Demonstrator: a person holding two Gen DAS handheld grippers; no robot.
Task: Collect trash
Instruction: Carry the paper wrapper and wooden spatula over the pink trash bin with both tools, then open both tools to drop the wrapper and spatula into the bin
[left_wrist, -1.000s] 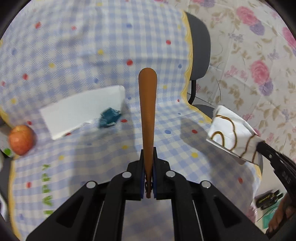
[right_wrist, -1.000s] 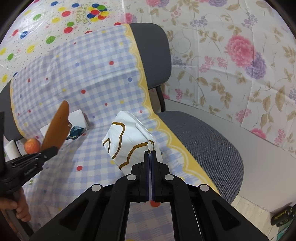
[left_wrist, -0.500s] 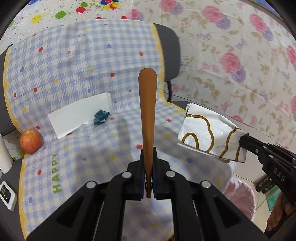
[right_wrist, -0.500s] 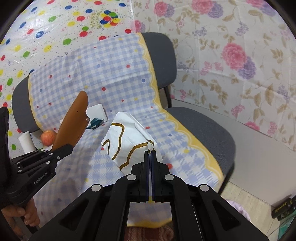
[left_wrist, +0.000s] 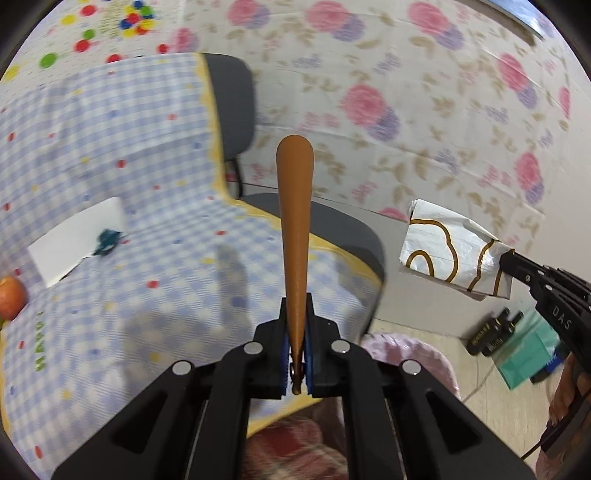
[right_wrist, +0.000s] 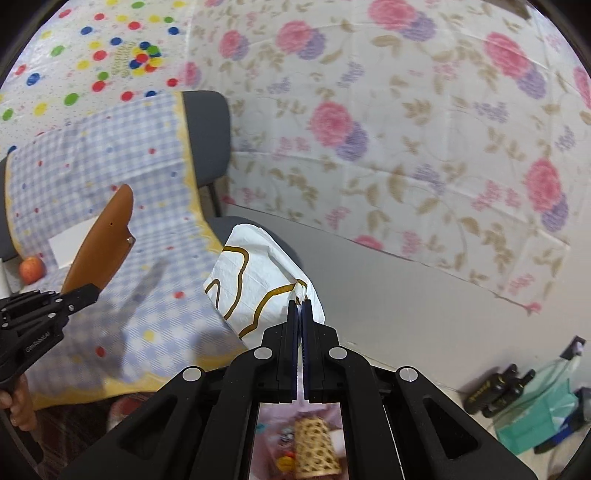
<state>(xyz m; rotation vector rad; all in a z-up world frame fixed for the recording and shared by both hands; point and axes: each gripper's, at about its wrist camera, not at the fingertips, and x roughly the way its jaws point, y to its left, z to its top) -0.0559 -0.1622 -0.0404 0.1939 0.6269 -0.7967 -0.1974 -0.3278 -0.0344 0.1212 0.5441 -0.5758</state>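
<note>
A brown spatula (left_wrist: 294, 236) is clamped in the shut left claw (left_wrist: 297, 354), pointing to 12 o'clock. A white wrapper (right_wrist: 255, 280) is pinched in the shut right claw (right_wrist: 300, 314), held past the chair (left_wrist: 332, 229) edge, at 3 o'clock of the spatula.

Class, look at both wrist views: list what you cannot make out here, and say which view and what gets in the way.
- Pink trash bag, right wrist view: the right gripper covers most of it; contents only partly seen.
- Small teal item, left wrist view: blurred and too small to identify.
- Green lettering on the checked cloth, left wrist view: motion blur.
- Apple, left wrist view: cut off by the edge.
- Dark bottles' labels, right wrist view: too small.
</note>
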